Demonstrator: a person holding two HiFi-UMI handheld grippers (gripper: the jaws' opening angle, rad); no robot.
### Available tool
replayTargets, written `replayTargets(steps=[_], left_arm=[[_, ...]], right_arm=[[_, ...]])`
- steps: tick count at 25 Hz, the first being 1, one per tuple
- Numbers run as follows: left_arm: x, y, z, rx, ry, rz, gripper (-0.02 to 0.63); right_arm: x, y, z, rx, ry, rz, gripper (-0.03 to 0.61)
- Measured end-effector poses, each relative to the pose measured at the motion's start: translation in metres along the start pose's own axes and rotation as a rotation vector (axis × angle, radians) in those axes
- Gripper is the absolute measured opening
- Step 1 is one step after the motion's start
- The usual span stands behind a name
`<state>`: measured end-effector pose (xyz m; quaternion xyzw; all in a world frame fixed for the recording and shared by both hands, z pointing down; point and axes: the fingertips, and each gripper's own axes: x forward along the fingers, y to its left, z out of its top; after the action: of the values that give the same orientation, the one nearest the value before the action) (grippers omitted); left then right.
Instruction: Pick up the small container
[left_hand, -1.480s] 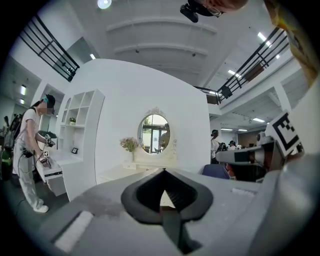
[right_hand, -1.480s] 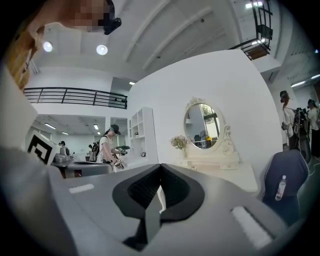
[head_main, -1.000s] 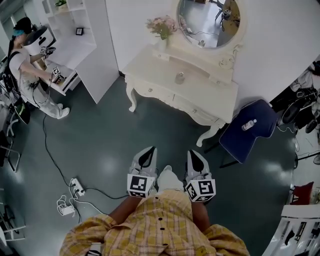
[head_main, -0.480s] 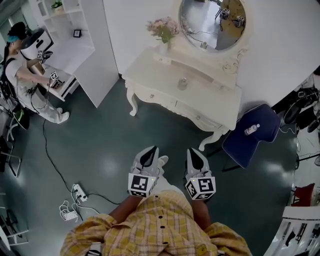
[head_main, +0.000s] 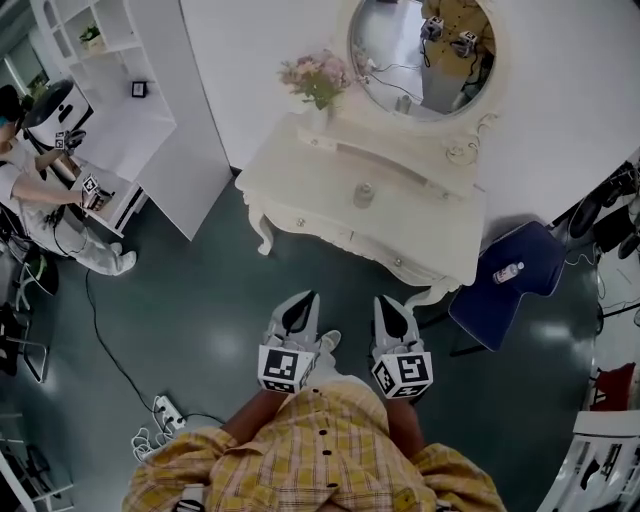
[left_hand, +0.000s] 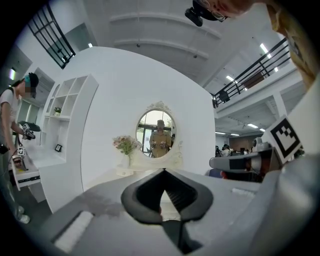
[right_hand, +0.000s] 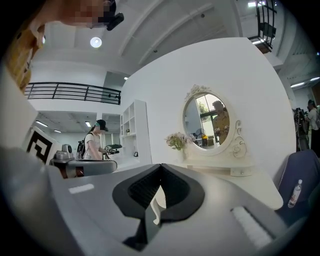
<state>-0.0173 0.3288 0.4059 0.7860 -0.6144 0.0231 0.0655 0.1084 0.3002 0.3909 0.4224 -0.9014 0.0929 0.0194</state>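
The small container (head_main: 364, 193) is standing seemingly upright on the dressing table (head_main: 425, 222). The left gripper (head_main: 303, 300) and right gripper (head_main: 386, 305) are hovering well short, jaws pressing together, holding nothing.

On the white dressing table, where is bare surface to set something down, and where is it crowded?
The dressing table is bare left of the small container, up to the flowers, and right of it toward the blue chair. The back edge under the mirror is crowded.

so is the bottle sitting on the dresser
No, the bottle lies on the blue chair beside the dresser.
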Motion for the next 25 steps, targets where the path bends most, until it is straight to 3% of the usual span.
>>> replayTargets(steps=[15,25], left_arm=[[0.131,0.054,0.009,0.033,0.049,-0.064,0.000],[0.193,0.065,0.013,0.088,0.070,-0.109,0.000]], right_arm=[[0.116,-0.068,0.015,0.019,0.010,-0.053,0.000],[0.163,-0.105,0.010,0.054,0.010,-0.077,0.000]])
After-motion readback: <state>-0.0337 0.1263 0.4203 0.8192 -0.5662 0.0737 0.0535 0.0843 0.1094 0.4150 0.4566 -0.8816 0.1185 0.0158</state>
